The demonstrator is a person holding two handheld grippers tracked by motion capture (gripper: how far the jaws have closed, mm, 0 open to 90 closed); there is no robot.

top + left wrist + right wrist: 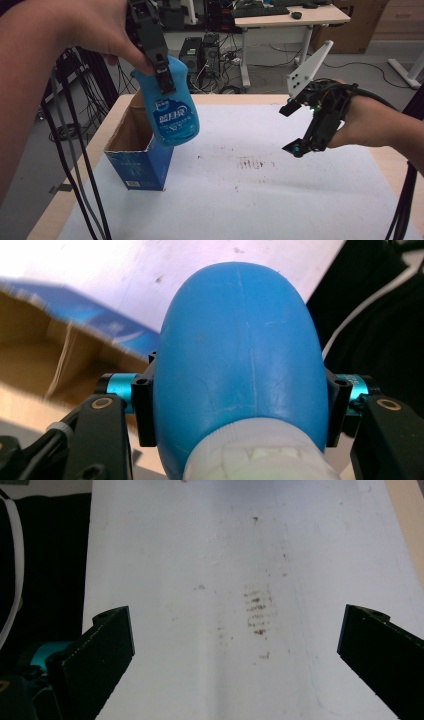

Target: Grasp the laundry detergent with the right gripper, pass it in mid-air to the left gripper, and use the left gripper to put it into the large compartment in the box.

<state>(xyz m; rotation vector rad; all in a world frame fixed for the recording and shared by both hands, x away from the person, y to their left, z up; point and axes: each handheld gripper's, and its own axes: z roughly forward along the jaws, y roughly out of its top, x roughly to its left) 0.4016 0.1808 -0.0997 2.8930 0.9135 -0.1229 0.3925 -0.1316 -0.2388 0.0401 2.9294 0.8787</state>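
Blue plastic forms the bottle [171, 107], which is clamped across its upper body near the neck by the left tool [161, 75] and hung, base down, above the open cardboard box [134, 150] at the desk's [280, 200] left edge. Smooth, rounded walls are judged slippery and slightly yielding; the narrower shoulder gives the surest hold. White Chinese characters are printed on its label, too small to be read. The right tool [291, 127] is spread wide, with nothing in it.

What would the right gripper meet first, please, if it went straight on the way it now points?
Most likely the white sheet on the table, near its brown smudge. The right gripper is open with nothing between its jaws, and nothing else lies ahead of it; depth is hard to judge.
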